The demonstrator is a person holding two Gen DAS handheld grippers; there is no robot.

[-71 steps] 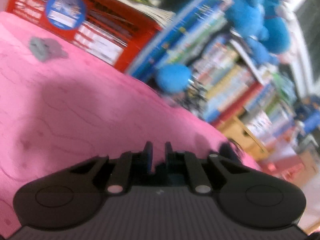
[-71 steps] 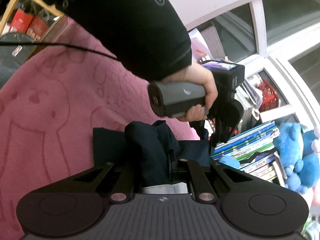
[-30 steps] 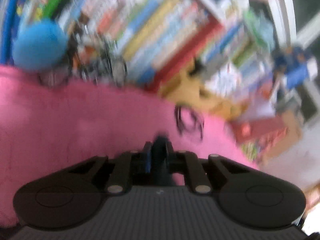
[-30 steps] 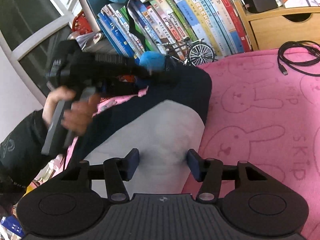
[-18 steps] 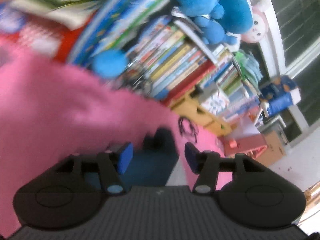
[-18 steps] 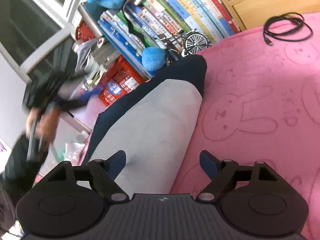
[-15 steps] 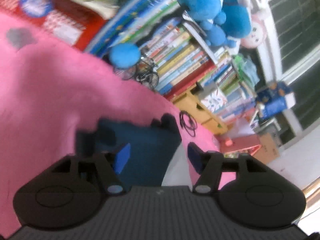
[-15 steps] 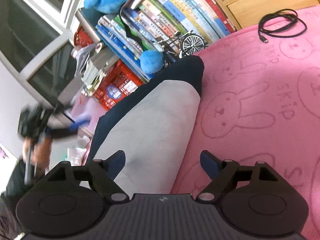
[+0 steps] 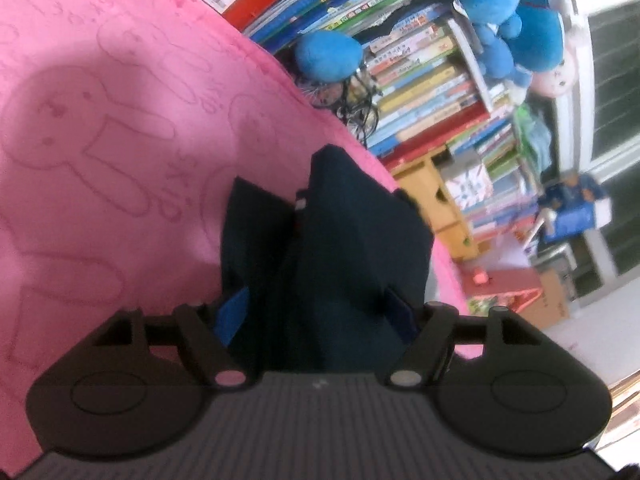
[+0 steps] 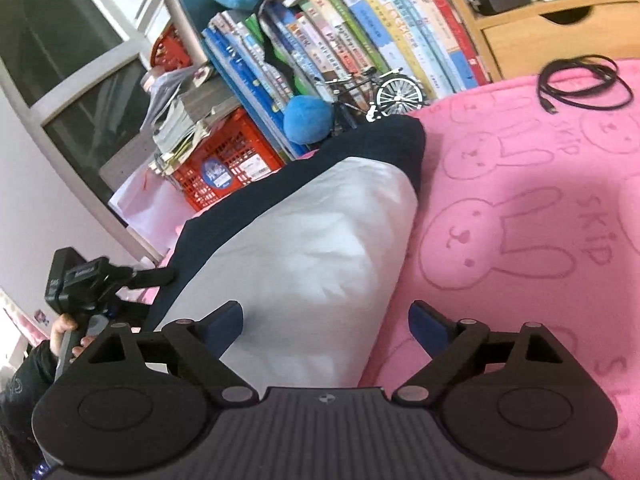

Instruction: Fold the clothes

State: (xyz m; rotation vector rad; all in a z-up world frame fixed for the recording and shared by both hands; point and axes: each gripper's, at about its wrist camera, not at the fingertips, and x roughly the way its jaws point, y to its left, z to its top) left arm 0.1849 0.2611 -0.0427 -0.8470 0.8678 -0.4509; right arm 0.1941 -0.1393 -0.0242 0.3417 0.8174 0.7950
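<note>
On pink blanket [image 10: 520, 208], folded navy-and-grey garment [image 10: 304, 248]

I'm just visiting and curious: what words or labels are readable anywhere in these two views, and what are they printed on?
"SKIP": drawn beside the rabbit outlines on the pink blanket, repeated several times.
Book spines on the shelf: printed titles, too small and blurred to read.
Round blue sticker and white label on the red basket: print visible, not legible.
Navy and grey garment: no text visible.

Bare pink blanket [image 10: 520, 208] right of garment [image 10: 304, 248]; coiled cable [image 10: 584, 80], books [image 10: 360, 32] block far edge.
</note>
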